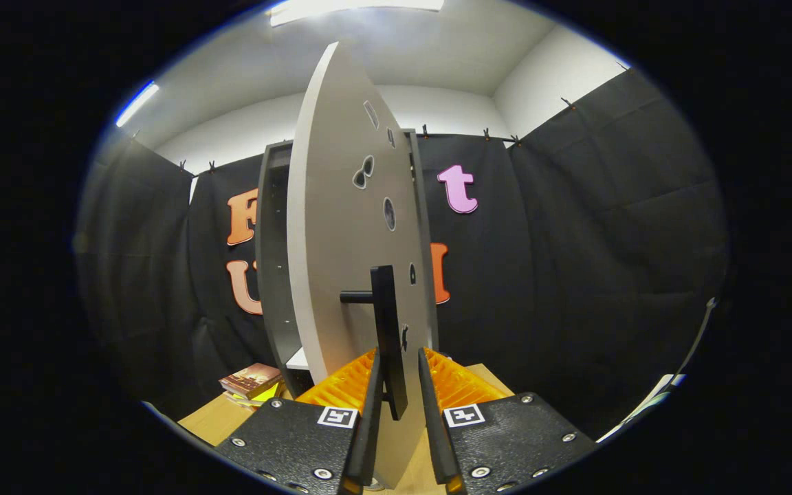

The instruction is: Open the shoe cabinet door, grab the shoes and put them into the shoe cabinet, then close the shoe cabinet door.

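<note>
The tongs (396, 385) grasp the door handle (388, 330) between both fingers; the cabinet door (348, 227) stands part open. Door-swinging step, I judge; next, swing steadily.

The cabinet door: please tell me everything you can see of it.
The cabinet door is a flat pale board, likely laminated wood, swung open and seen nearly edge-on. Its face has several dark holes and slots. A black bar handle stands off it on a short post. The gripper has one finger on each side of the handle; contact is unclear.
</note>
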### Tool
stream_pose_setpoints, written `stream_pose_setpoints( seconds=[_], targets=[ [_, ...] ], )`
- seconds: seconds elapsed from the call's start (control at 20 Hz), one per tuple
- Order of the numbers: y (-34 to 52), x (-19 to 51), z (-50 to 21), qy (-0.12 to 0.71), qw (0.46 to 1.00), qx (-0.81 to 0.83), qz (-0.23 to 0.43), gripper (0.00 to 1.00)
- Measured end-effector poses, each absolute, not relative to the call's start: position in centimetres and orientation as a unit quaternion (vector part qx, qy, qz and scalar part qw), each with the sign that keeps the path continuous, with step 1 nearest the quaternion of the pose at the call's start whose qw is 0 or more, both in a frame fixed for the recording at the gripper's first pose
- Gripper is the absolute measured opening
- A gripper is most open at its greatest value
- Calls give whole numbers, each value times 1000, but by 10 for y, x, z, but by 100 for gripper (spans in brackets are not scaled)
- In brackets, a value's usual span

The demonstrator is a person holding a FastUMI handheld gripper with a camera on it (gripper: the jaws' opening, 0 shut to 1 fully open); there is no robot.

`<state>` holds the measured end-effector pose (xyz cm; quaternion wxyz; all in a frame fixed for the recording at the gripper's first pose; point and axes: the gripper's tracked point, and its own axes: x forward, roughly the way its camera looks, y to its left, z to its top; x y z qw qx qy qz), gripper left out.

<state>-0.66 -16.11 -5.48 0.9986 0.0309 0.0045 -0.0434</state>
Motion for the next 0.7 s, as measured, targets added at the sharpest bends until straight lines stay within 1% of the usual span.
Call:
stream_pose_setpoints(
  seconds=[0.25, 0.35, 0.7],
  targets=[
    [-198, -8, -56, 6, 998, 21, -63, 32],
    [-216, -10, -53, 6, 997, 18, -76, 28],
    [-252, -26, -48, 4, 993, 27, -111, 30]
  ],
)
